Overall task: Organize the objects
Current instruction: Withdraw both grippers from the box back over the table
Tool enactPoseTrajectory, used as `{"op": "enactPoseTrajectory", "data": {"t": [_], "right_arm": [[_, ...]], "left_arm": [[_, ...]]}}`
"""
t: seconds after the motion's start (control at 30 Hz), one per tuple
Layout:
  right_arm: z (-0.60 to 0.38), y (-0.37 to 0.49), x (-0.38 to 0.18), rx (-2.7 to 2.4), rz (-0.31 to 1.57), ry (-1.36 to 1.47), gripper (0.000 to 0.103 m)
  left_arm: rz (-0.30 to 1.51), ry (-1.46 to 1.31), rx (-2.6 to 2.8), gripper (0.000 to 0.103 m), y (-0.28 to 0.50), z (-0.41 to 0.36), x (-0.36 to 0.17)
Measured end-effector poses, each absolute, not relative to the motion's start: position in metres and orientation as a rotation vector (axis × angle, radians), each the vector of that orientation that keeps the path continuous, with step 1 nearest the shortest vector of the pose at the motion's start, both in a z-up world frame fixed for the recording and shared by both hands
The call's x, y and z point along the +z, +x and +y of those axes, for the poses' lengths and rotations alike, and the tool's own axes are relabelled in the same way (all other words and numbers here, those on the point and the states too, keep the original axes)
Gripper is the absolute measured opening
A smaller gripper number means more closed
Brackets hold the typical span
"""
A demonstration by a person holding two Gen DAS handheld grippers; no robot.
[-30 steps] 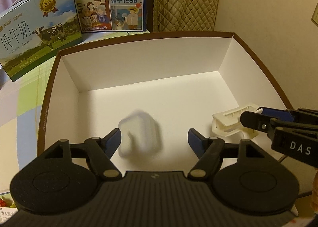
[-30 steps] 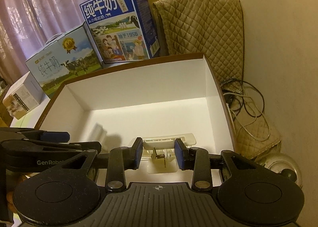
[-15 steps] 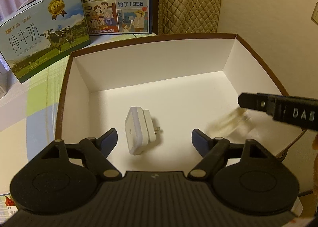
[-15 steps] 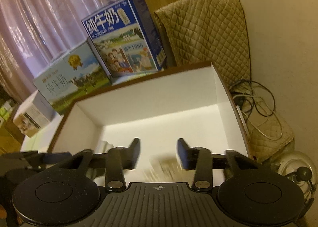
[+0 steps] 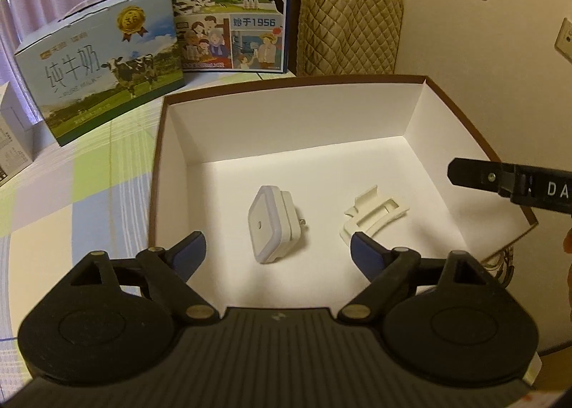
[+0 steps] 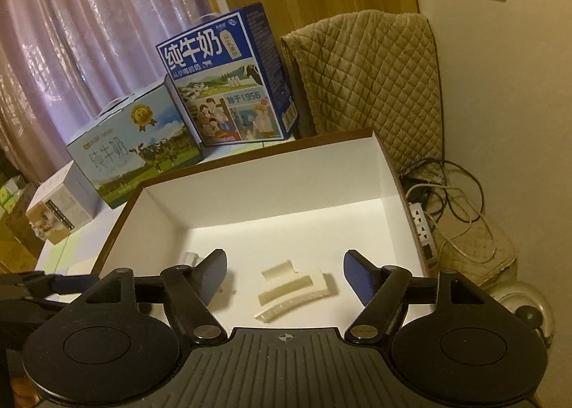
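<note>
In the right view a finger [image 6: 214, 275] hides most of the plug-in night light [image 5: 273, 224]; the hair clip [image 6: 295, 288] lies between the wide-open, empty right hand-held gripper [image 6: 286, 274]; left hand-held gripper [image 5: 275, 252] likewise gapes empty above the box [image 5: 286, 114].

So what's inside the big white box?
Two things lie on the box floor: a white plug-in night light and a cream hair clip, apart from each other. The left gripper hides the nearest strip of floor.
</note>
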State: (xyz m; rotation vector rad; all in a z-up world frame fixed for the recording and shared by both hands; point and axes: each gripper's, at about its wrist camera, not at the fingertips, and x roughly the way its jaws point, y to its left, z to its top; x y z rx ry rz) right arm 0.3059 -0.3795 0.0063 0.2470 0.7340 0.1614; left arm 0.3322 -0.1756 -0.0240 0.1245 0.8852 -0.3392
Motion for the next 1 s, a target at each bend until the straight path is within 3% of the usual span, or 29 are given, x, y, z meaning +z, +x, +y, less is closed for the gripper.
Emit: {"op": "enactPoseTrajectory", "data": {"t": [1.0], "right_arm": [[-0.311,0.184,0.052,0.275,0.677,0.113,0.073]], "left_arm": [[0.775,-0.021,-0.290,0.093,0.202,-0.053,0.049]]}}
